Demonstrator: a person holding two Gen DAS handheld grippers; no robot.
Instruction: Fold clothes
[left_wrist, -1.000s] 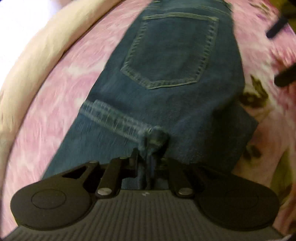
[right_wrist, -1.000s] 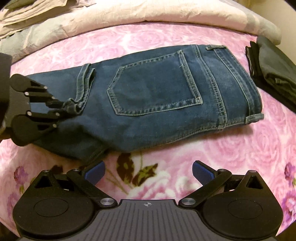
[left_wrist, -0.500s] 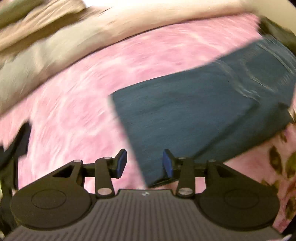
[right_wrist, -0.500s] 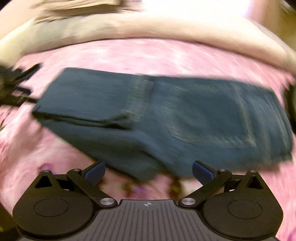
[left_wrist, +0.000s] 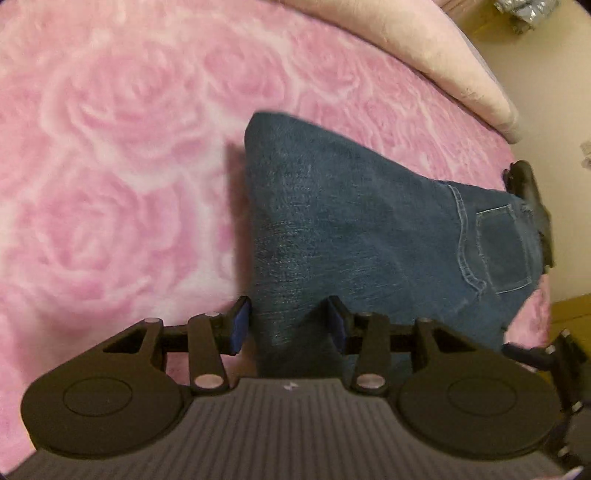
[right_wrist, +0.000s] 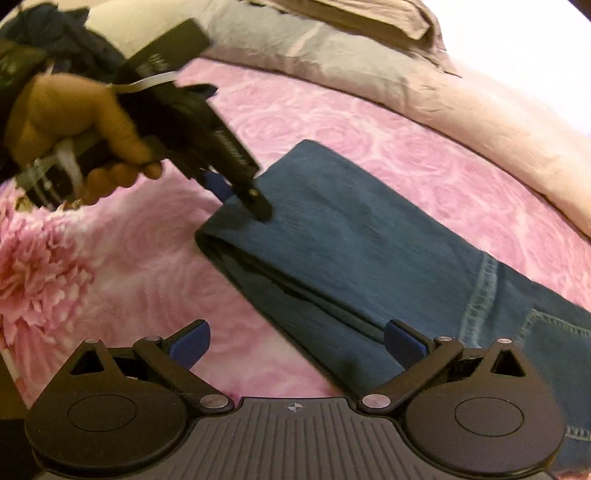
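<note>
Folded blue jeans (left_wrist: 369, 236) lie on the pink rose blanket (left_wrist: 110, 147), the back pocket at the far right. My left gripper (left_wrist: 288, 325) is open, its blue-padded fingers straddling the folded end of the jeans. In the right wrist view the jeans (right_wrist: 351, 236) run from centre to lower right, and the left gripper (right_wrist: 240, 195) sits at their folded corner, held by a hand. My right gripper (right_wrist: 295, 341) is open and empty, low over the near edge of the jeans.
A beige duvet (right_wrist: 406, 85) and pillows lie along the far side of the bed. A dark folded garment (left_wrist: 532, 206) lies beyond the jeans' waistband at the right edge of the bed. A large pink flower print (right_wrist: 33, 273) is on the left.
The left gripper let go of the hem, opened, and moved to the folded end of the jeans. The right gripper swung left along the near edge, staying open.
</note>
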